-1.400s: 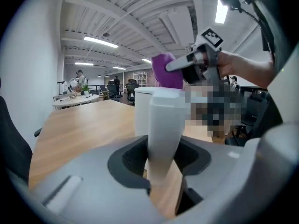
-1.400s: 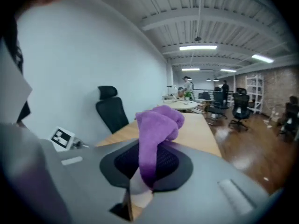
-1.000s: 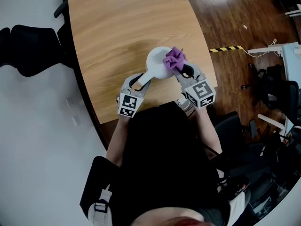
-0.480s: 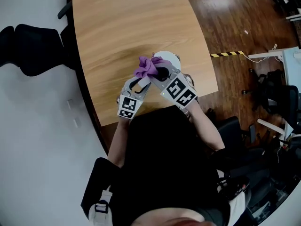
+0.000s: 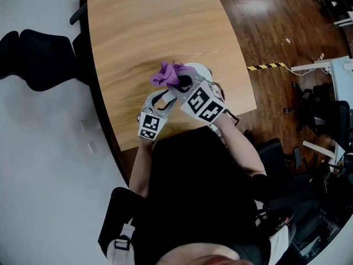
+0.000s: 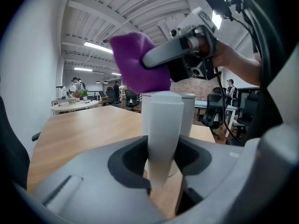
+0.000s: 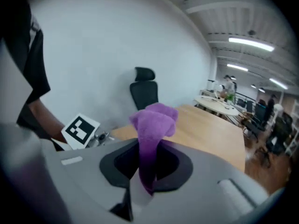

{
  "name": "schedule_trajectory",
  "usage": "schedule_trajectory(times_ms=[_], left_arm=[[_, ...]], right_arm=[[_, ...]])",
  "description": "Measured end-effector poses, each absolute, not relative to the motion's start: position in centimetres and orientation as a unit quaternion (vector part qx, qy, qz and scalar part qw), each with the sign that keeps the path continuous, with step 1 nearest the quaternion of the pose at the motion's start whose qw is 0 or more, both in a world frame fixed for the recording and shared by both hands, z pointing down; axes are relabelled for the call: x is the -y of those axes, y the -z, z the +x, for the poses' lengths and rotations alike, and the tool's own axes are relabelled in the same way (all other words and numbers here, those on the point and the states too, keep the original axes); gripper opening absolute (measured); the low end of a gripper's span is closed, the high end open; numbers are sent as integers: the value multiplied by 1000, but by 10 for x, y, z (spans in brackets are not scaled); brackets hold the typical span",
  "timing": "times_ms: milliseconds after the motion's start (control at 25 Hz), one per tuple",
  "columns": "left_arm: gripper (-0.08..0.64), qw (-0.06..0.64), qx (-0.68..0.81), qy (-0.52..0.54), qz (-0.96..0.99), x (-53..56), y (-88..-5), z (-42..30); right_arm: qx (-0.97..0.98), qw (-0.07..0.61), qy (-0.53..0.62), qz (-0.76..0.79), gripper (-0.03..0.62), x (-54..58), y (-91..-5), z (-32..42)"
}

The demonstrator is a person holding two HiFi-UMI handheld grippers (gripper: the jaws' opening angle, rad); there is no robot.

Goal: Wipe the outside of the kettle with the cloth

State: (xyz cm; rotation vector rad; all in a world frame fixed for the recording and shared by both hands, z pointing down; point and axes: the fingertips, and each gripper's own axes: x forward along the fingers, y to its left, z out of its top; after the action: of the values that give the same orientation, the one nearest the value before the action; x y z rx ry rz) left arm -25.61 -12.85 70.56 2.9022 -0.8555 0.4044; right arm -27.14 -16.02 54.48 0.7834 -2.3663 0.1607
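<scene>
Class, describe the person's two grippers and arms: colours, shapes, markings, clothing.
Both the left gripper and right gripper are light grey plastic with dark-lined jaws. Each carries a white cube printed with black square markers. Black cables trail off the right one. The person wears a black top; forearms bare.

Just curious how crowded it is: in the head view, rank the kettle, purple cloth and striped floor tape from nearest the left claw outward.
1. Kettle, its handle held in the left claw.
2. Purple cloth, just beyond, by the kettle's top.
3. Striped floor tape, off the table, far right.
</scene>
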Motion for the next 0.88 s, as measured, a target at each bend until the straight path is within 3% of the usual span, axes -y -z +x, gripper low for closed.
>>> schedule_trajectory(times_ms=[120, 360, 520, 560, 640, 800, 880], left_arm=[[270, 35, 280, -132, 950, 117, -715, -256], [268, 19, 270, -144, 952, 118, -717, -245], [268, 44, 268, -140, 952, 126, -721, -240], [268, 58, 274, -132, 951, 131, -720, -240], [268, 79, 292, -118, 946, 144, -718, -243], [265, 86, 312, -123, 938, 162, -716, -242], [265, 84, 311, -128, 938, 166, -722, -237]], right_arm=[[878, 398, -71, 255, 51, 147, -599, -285], [875, 237, -240, 347, 49, 190, -576, -185], [798, 289, -290, 442, 49, 188, -627, -68], [791, 270, -303, 457, 50, 181, -635, -48], [796, 144, -359, 465, 51, 161, -639, -25], [786, -262, -418, 372, 51, 138, -595, -11], [733, -426, -430, 309, 49, 136, -593, -2]])
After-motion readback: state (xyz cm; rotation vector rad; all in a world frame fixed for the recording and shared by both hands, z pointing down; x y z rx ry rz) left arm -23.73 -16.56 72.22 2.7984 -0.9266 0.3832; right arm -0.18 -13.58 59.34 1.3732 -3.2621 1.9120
